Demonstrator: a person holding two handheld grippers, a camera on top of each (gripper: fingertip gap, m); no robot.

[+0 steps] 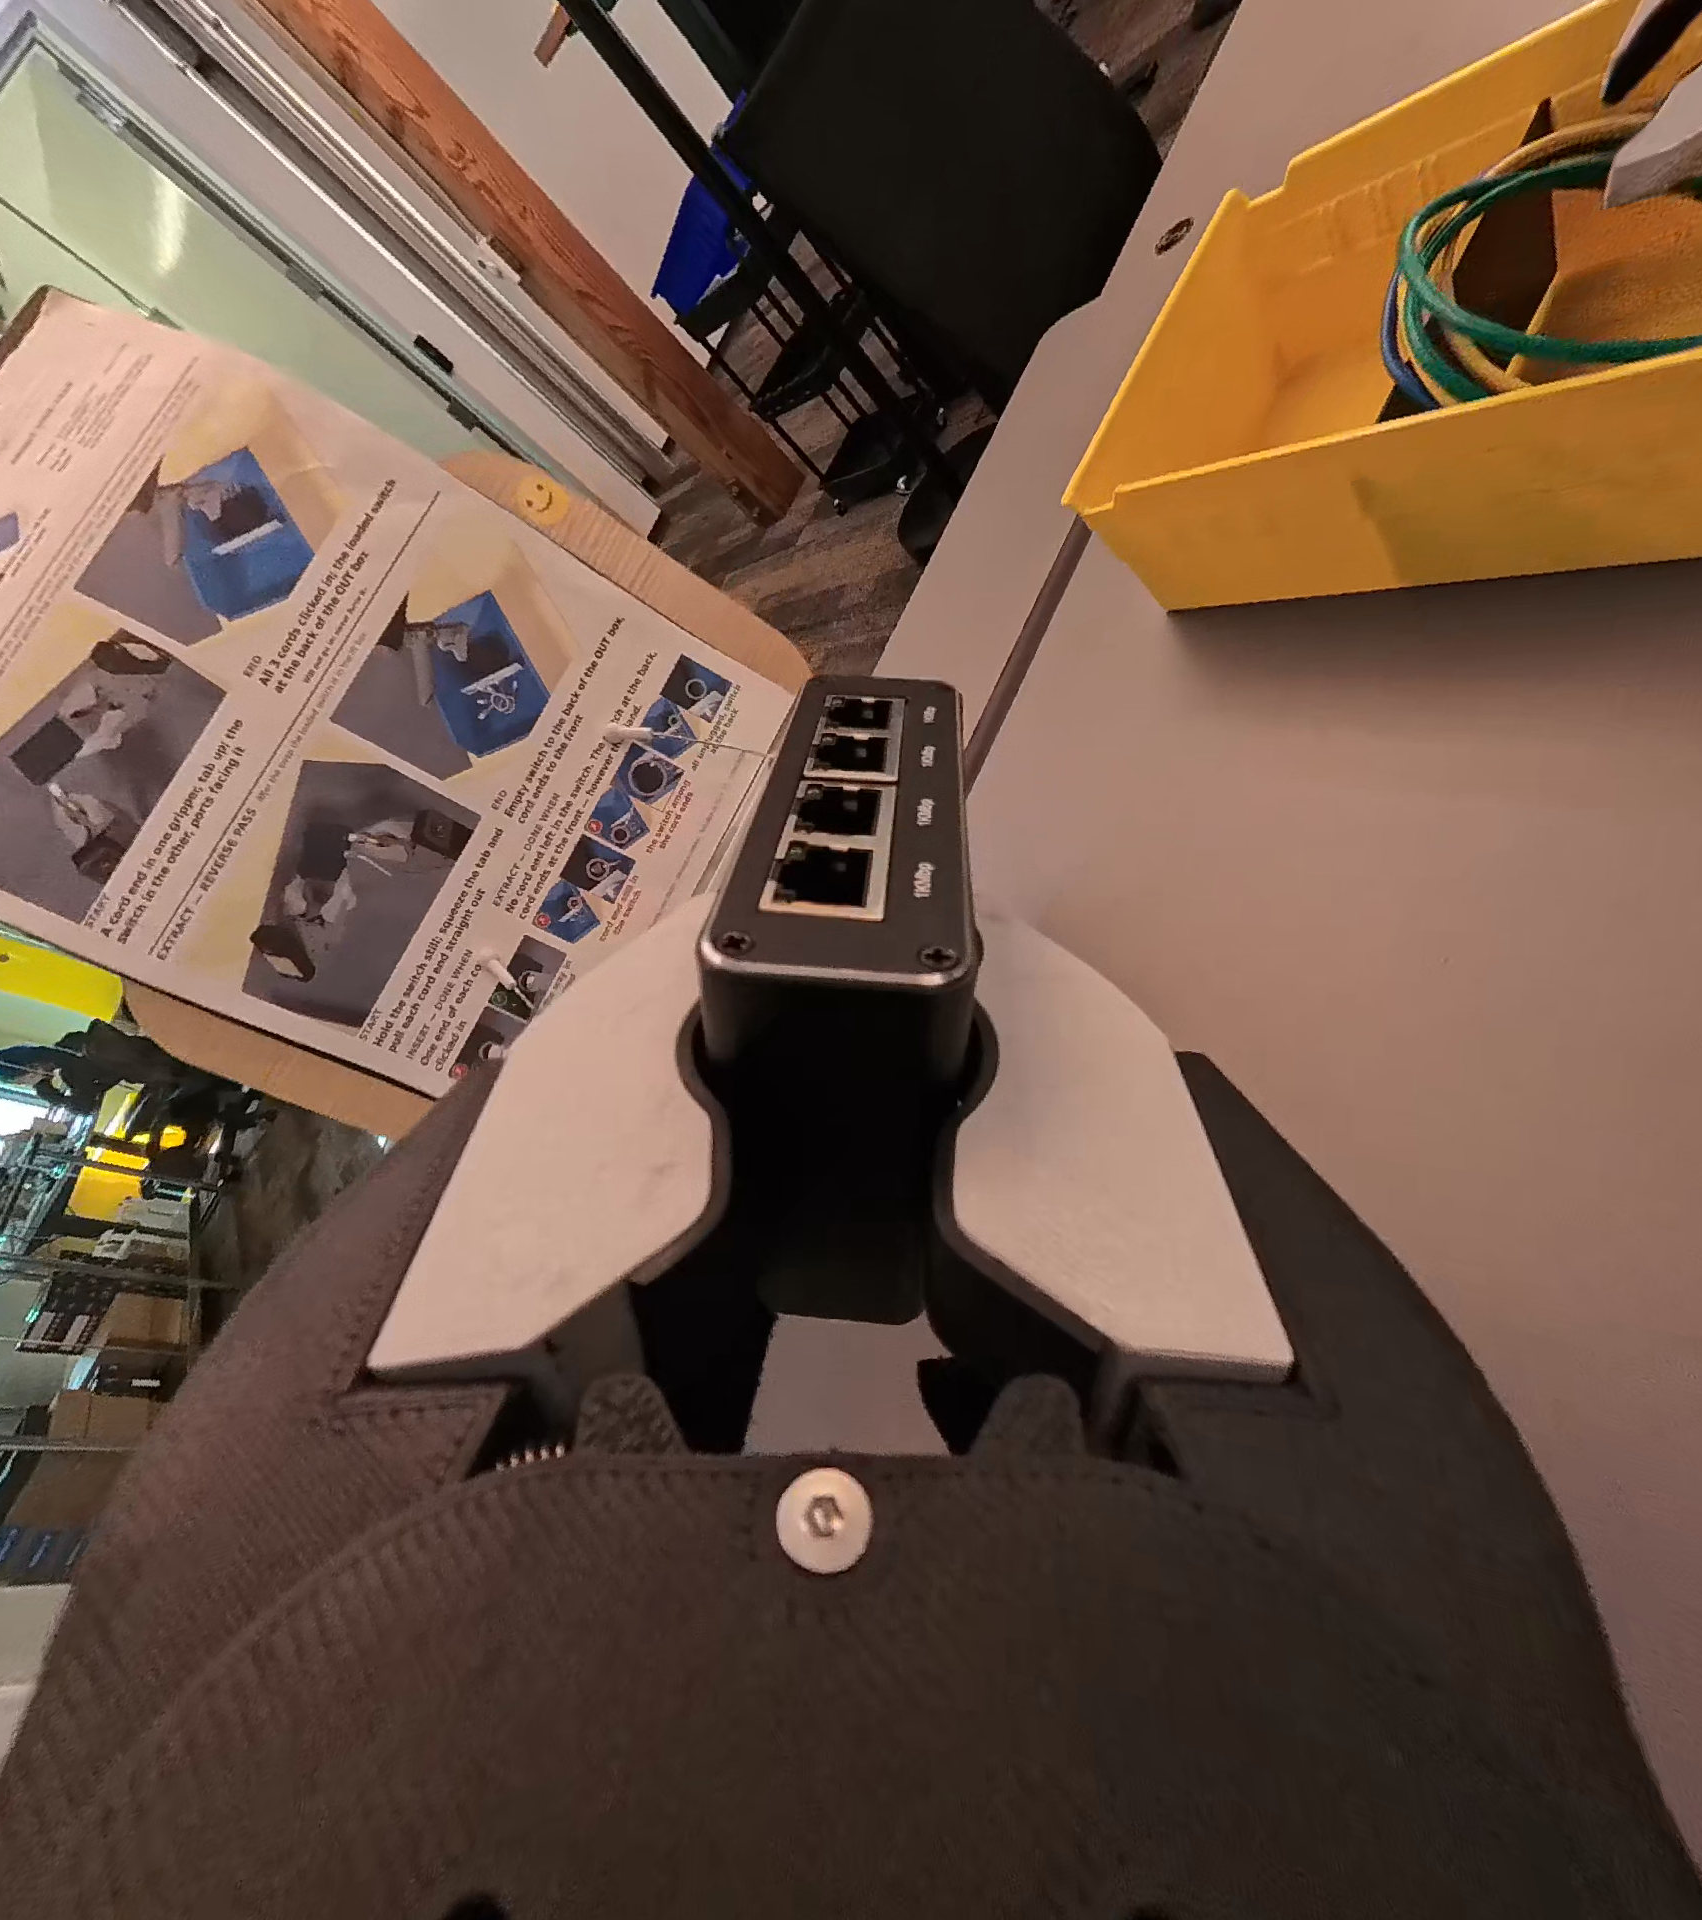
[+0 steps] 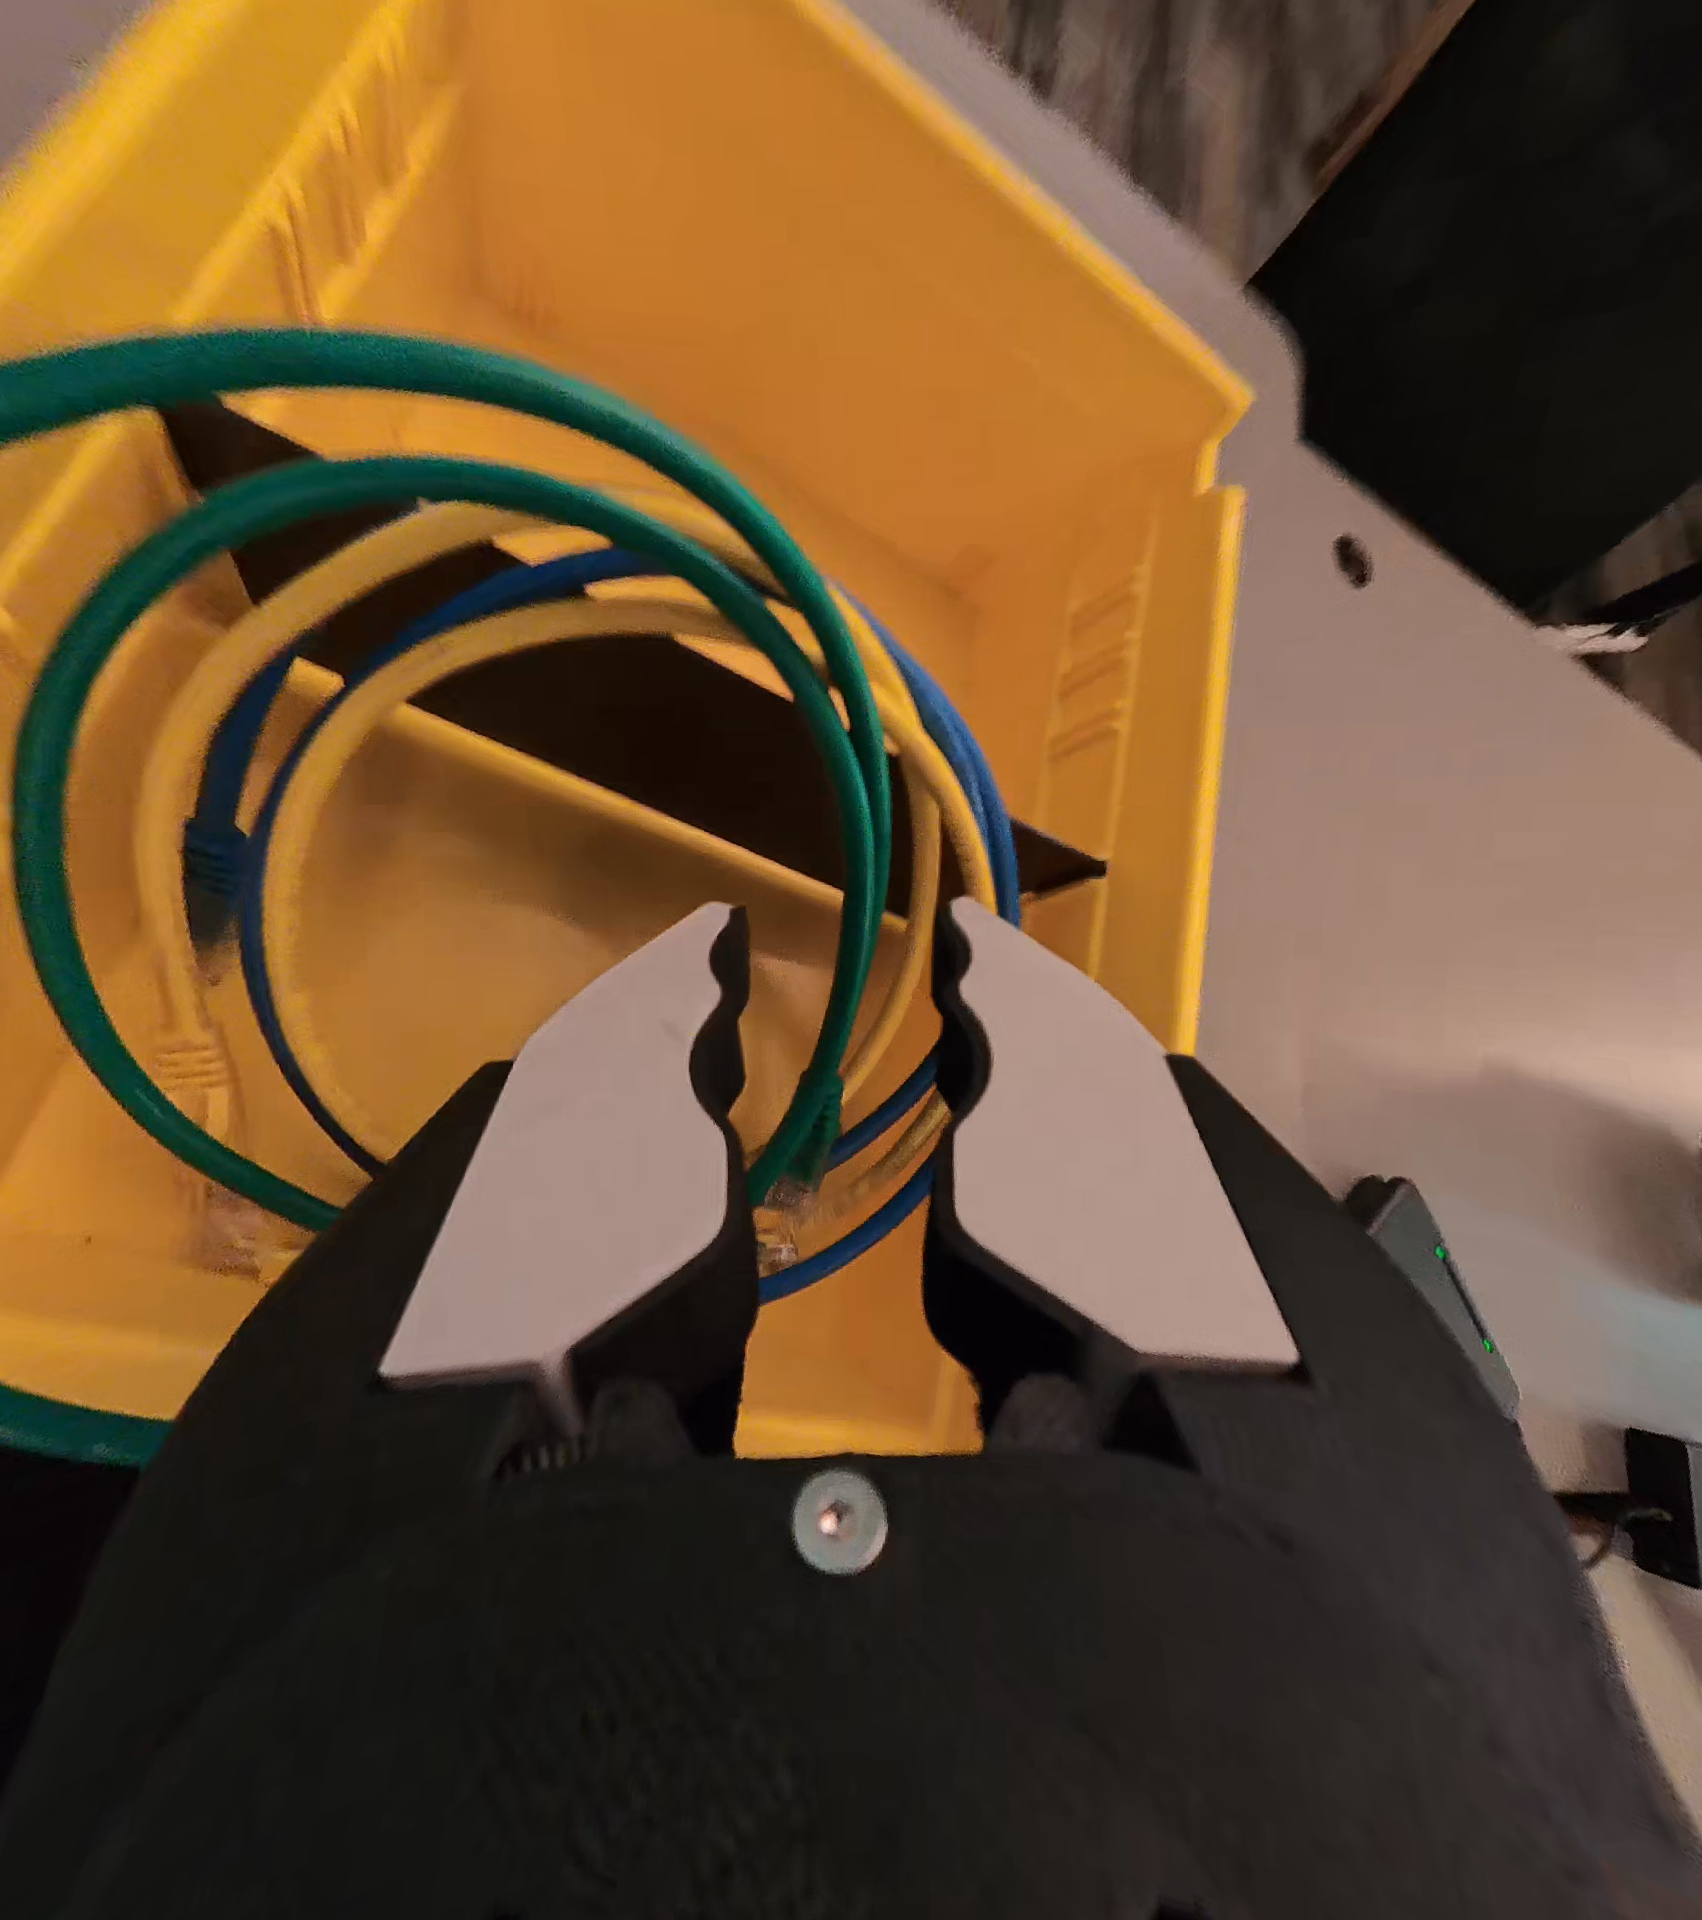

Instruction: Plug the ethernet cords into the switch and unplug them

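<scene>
Over the yellow bin (image 2: 1117, 436) we've got our right gripper (image 2: 842, 966) hanging with its jaws parted and empty, and the green cord (image 2: 473, 369) has its clear plug end (image 2: 805, 1164) lying right in the gap between them, its long axis running roughly along the fingers, boot pointing away from us. Blue cord (image 2: 972, 748) and yellow cord (image 2: 930, 831) coil just beside it, so we'd judge the pinch must take green alone. Off to the side, our left gripper (image 1: 836, 1049) has its jaws clamped on the black switch (image 1: 847, 831), held above the grey worktop (image 1: 1398, 1039), ports showing empty. Small white lettering sits beside each port, and a printed instruction sheet (image 1: 234, 665) stands behind; we leave both unread.
</scene>
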